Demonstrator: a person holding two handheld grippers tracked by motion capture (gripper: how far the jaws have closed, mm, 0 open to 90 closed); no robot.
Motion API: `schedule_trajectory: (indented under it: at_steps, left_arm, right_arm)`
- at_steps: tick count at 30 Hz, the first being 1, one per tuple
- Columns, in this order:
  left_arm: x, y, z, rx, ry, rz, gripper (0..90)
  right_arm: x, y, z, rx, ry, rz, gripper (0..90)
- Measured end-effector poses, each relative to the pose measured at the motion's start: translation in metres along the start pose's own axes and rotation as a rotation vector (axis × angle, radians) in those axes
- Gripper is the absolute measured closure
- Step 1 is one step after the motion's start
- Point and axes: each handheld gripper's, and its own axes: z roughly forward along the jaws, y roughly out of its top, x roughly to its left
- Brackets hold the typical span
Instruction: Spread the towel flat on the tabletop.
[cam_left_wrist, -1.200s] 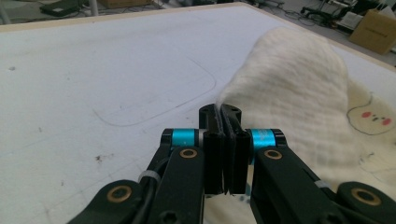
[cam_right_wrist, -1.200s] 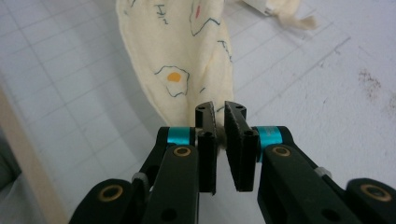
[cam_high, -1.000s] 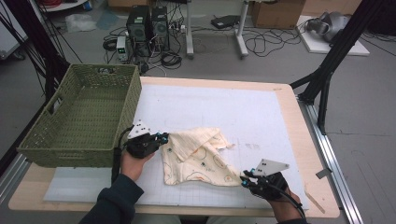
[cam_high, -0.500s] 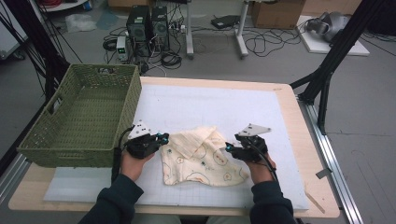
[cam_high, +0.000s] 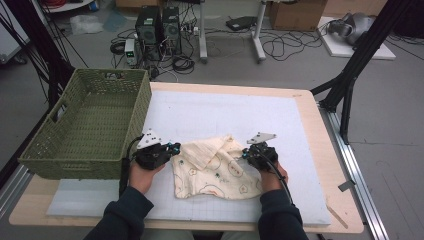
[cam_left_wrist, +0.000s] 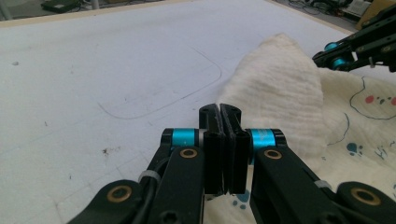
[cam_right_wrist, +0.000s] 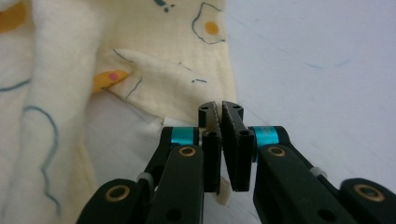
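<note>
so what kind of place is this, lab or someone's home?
Most likely a lab or data-collection workspace, not a home: desktop computer towers and loose cables on a bare floor, black frame struts around the table, and a gridded white mat as the work surface.

A pale wooden table (cam_high: 330, 200) sits in the foreground, most of its top covered by a white mat (cam_high: 225, 112) faintly ruled in a grid. Beyond it lies a grey floor (cam_high: 300, 70), smooth and evenly lit, with no hard shadows. Two black computer towers (cam_high: 159, 25) stand side by side on that floor, with a small pale box (cam_high: 131, 49) just beside them and black cables (cam_high: 280, 47) looping loosely around. Grey metal legs (cam_high: 259, 35) of another desk rise behind. Black struts (cam_high: 357, 60) slant down at the right, more at the left edge. A white board (cam_high: 350, 42) lies far right, and cardboard boxes (cam_high: 295, 12) sit at the back.
</note>
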Motion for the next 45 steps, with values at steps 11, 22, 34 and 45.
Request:
schedule_trajectory:
  at_steps: [11,22,34,45]
  left_arm:
    - [0.000,-0.004,0.015,0.042,-0.002,-0.012,87.8]
    - [-0.008,0.006,0.013,-0.031,0.007,0.016,49.4]
    - [-0.041,0.011,0.044,0.079,-0.179,0.110,42.9]
    - [-0.064,0.010,0.081,0.280,-0.176,0.237,54.7]
  right_arm:
    - [-0.046,-0.015,-0.032,0.029,-0.140,0.055,87.1]
    - [-0.048,-0.014,-0.042,-0.051,-0.166,0.055,60.7]
    - [-0.023,-0.036,-0.066,-0.192,-0.064,0.043,43.8]
    - [-0.025,-0.044,-0.069,-0.204,-0.029,0.056,44.7]
